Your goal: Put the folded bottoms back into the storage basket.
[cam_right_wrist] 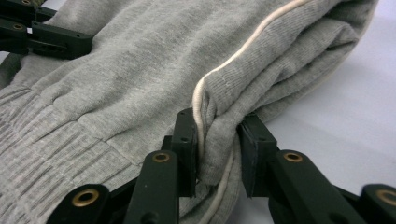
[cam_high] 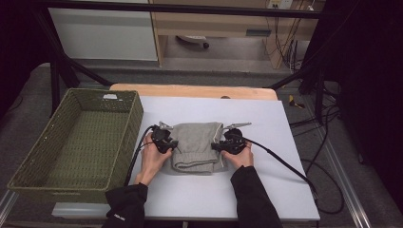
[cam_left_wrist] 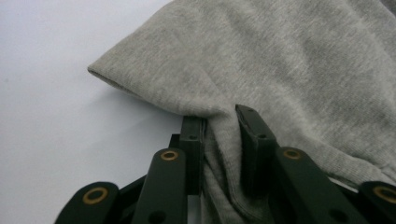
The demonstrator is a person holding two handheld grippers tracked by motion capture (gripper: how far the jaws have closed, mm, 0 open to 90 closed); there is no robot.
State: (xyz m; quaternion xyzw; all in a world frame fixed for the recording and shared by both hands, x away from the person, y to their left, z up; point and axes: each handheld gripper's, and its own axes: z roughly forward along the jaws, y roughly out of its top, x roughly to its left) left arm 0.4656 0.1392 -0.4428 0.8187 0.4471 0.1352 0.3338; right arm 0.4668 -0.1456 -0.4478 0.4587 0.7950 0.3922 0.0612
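Basket (cam_high: 62, 156) overhead, cream piping (cam_right_wrist: 243, 51) close-up

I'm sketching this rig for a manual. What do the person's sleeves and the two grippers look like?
Both sleeves are black; the left cuff bears small white lettering. Each gripper, left and right, is black with linked bars on brass-coloured rivets, flat rectangular pads, a grey three-cornered plate on top and a trailing black cable.

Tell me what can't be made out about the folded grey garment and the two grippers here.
- Grey garment: its type; the folds hide its shape in every view.
- Left gripper: pad faces, covered by pinched cloth.
- Right gripper: the same, under the piped edge.
- Green basket: white tag too small to read.
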